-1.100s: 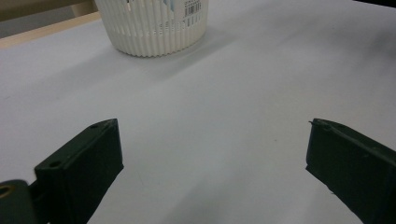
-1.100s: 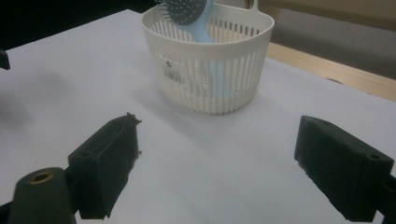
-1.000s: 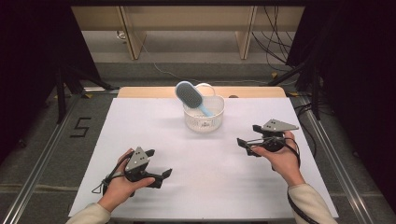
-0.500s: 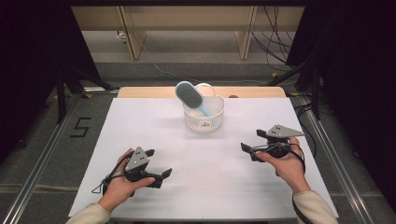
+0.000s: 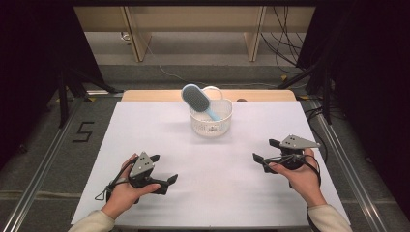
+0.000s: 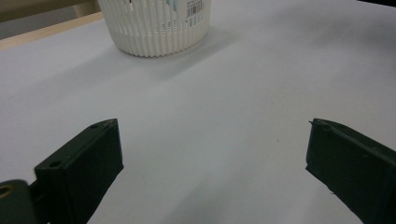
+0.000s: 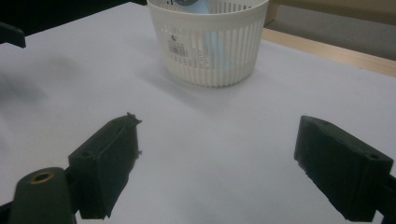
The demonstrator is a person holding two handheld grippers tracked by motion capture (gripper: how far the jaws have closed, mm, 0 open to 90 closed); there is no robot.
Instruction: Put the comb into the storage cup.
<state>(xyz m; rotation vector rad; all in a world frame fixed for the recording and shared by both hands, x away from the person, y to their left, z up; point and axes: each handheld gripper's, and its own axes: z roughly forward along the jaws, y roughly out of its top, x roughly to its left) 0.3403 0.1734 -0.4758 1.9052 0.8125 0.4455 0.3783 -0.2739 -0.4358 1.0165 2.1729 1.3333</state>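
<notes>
A white slatted basket [image 5: 210, 123] stands at the far middle of the white table. A light blue hairbrush [image 5: 196, 98] sits in it handle down, its oval head leaning out over the rim to the left. My left gripper [image 5: 164, 168] rests near the front left, open and holding nothing. My right gripper [image 5: 265, 150] is at the front right, also open with nothing in it. Both point toward the basket, well short of it. The left gripper view has the basket [image 6: 154, 28] beyond the wide-apart jaws of my left gripper [image 6: 210, 144]. The right gripper view has the basket [image 7: 210, 51] ahead of my right gripper [image 7: 215, 149].
The white table sheet [image 5: 145, 130] ends at a wooden strip [image 5: 261, 95] along the far edge. Metal rails [image 5: 43, 159] run along both sides of the table. Cables [image 5: 285, 43] and dark stands lie on the floor beyond.
My right gripper has drawn back a little toward the near right of the table. The left gripper, basket and brush have stayed put.
</notes>
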